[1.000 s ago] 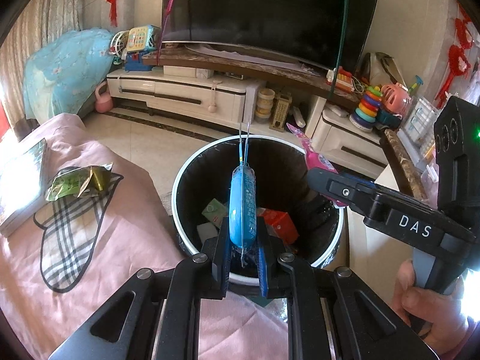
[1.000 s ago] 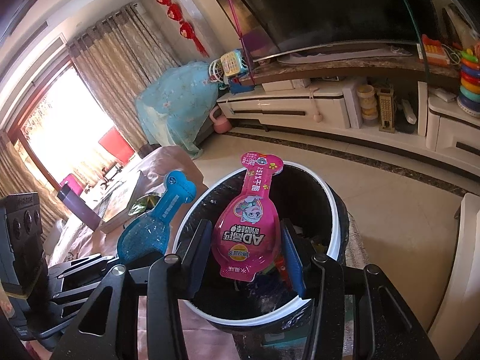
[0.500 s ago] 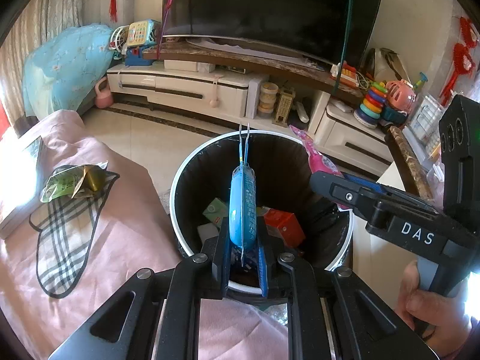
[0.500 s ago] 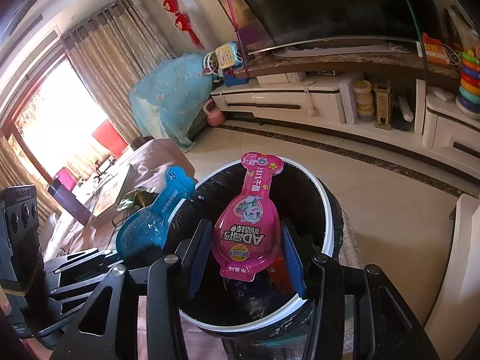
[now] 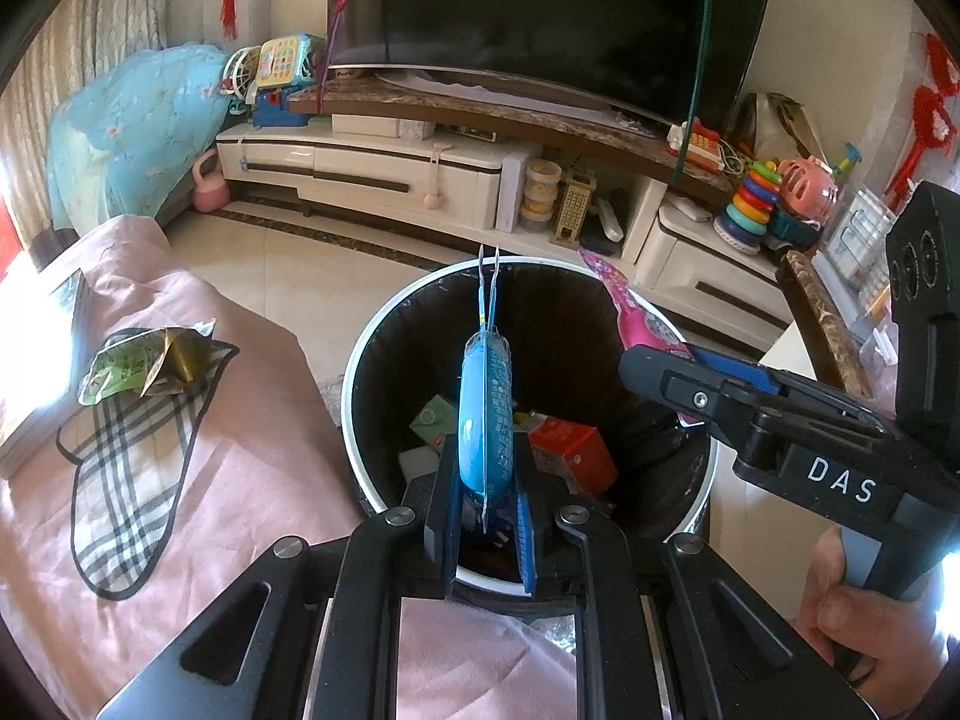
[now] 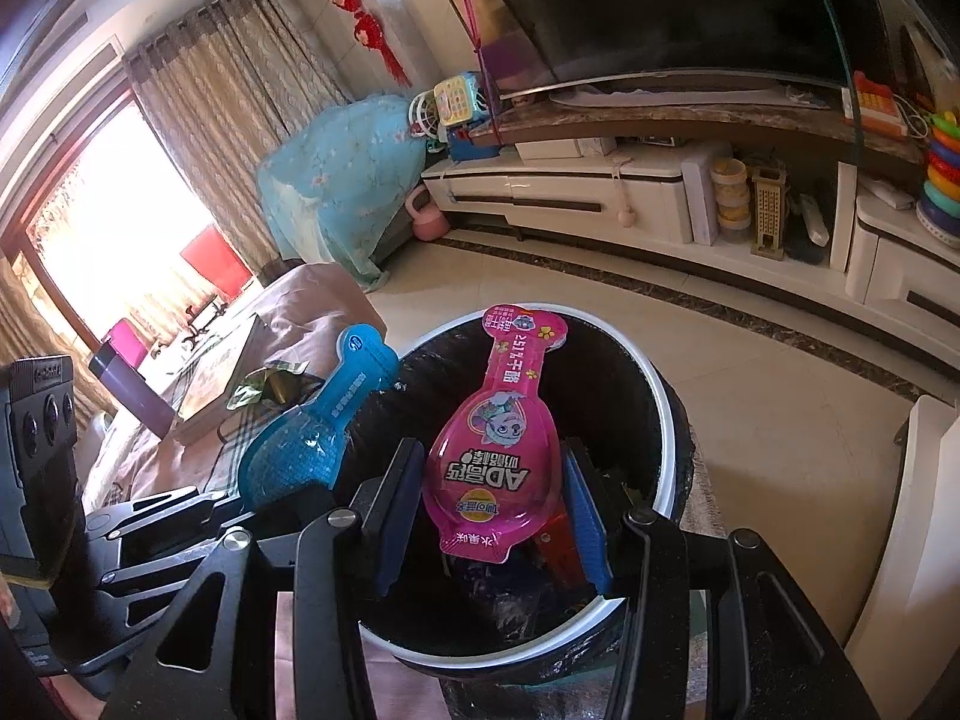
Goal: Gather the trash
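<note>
Left gripper (image 5: 483,516) nearly closed, clamped on blue bone-shaped plastic snack packet (image 5: 485,420), edge-on above round white-rimmed black-lined trash bin (image 5: 360,360). Right gripper (image 6: 489,510) part-open, pads against pink bone-shaped plastic snack packet (image 6: 495,456), also over bin. Over last second: nothing released, both packets stayed over bin; drop seemingly next. Pink label read "AD"; gripper body marked "DAS". Green crumpled wrapper (image 5: 138,363) remained on pink bed cover (image 5: 240,480).

Bed: pink cloth-covered surface (image 5: 252,468)
On it: plaid-lined dark-edged fabric piece (image 5: 132,480); crumpled green-and-gold foil wrapper (image 5: 144,360); flat book at the edge (image 5: 36,384)
Floor: cream tiles (image 5: 324,282); round white-rimmed black-lined bin (image 5: 360,396)
</note>
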